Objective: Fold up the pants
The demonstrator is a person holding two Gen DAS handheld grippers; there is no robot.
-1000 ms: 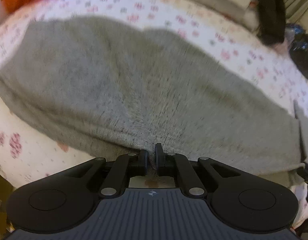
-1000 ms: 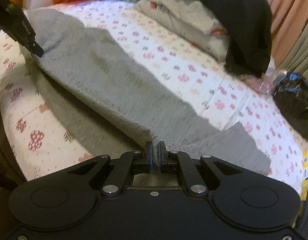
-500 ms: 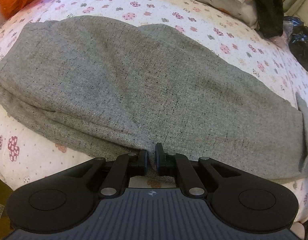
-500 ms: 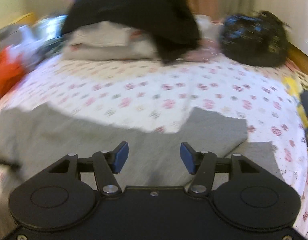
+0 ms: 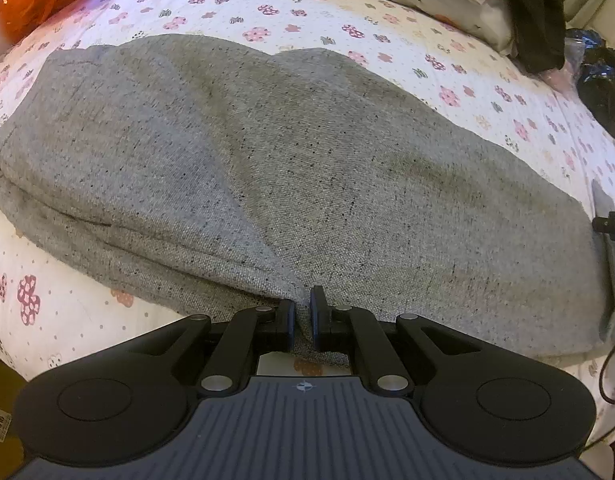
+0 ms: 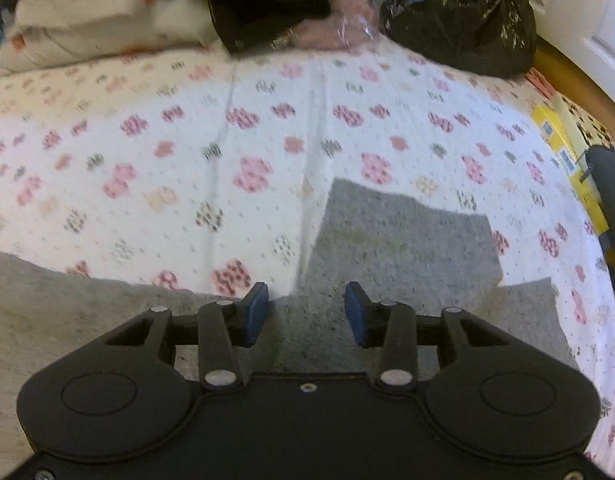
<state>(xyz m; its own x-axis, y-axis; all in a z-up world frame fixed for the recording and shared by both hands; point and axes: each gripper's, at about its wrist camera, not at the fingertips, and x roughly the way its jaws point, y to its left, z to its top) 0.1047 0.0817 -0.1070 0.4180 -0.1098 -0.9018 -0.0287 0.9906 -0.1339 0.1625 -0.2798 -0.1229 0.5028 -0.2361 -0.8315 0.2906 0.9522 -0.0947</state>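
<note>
Grey pants are lying folded lengthwise across the flowered bedspread, the left gripper pinching their near edge to anchor them while the right gripper, jaws apart and just closing on nothing, is hovering over the leg ends.

Coarse, flecked grey woven pants, matt floral cotton bedsheet, glossy crinkled black plastic bag
</note>
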